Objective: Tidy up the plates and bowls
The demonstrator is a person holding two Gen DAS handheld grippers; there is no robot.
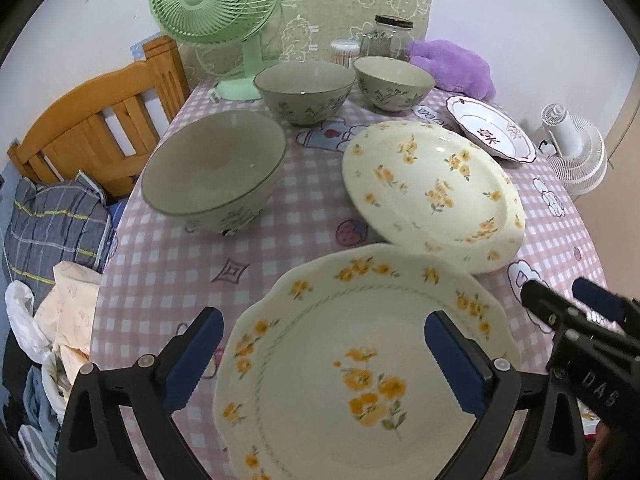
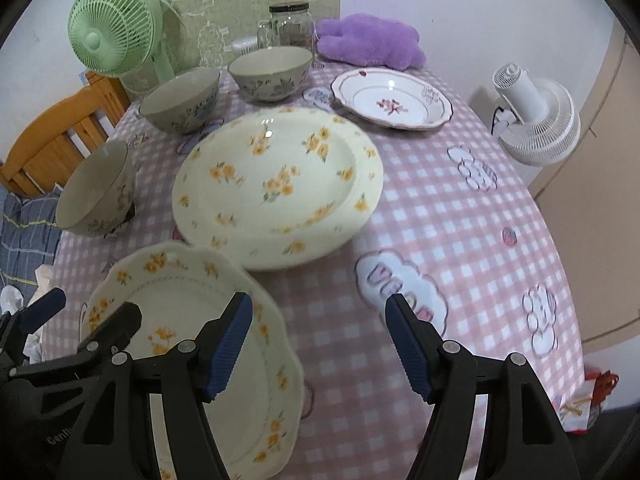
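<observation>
Cream scalloped plate (image 1: 352, 364) at table (image 1: 160, 280) edge, round plate (image 1: 432, 196) just beyond

On the counter (image 1: 168, 272), the scalloped plate (image 1: 348, 364) lies nearest, with the round plate (image 1: 432, 192) just behind it to the right and the small rimmed plate (image 1: 490, 128) farther back, right of that. A large bowl (image 1: 216, 168) stands left of the round plate, and two more bowls (image 1: 304, 90) (image 1: 394, 82) sit side by side behind it. Along the back edge stand a desk fan (image 1: 216, 12) at left, a glass jar (image 1: 386, 38) and a plush toy (image 1: 452, 64) at right.
</observation>
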